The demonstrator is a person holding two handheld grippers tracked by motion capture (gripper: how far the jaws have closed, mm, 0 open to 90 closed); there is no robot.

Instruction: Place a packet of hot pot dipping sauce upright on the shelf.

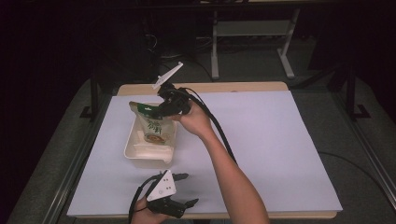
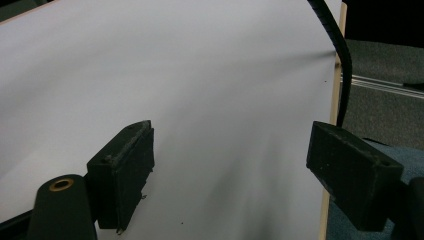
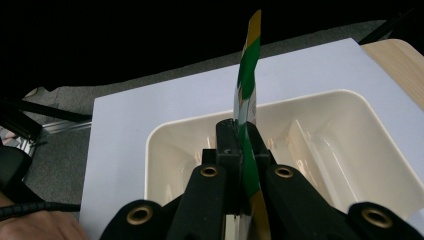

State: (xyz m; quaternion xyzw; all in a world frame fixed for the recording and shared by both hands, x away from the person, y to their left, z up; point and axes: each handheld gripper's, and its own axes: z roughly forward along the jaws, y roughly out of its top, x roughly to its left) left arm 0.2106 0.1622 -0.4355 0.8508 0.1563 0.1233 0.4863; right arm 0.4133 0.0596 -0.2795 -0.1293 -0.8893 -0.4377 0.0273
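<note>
A green and white snack pouch (image 1: 152, 123) hangs upright over the cream plastic tray (image 1: 133, 156). My right gripper (image 1: 164, 108) is shut on the pouch's top edge, gripping it from the right. In the right gripper view the pouch (image 3: 248, 65) shows edge-on, pinched between the black jaws, with the tray (image 3: 350, 115) beneath it. My left gripper (image 1: 187, 189) rests near the table's front edge with its jaws wide apart. In the left gripper view nothing lies between its pads (image 2: 125, 165), just white table cover.
White paper (image 1: 271, 140) covers the wooden table. The right gripper's black cable (image 1: 219, 128) runs along the forearm toward the front; the same cable (image 2: 340, 45) crosses the left gripper view. A metal frame (image 1: 252, 32) stands on the floor behind the table.
</note>
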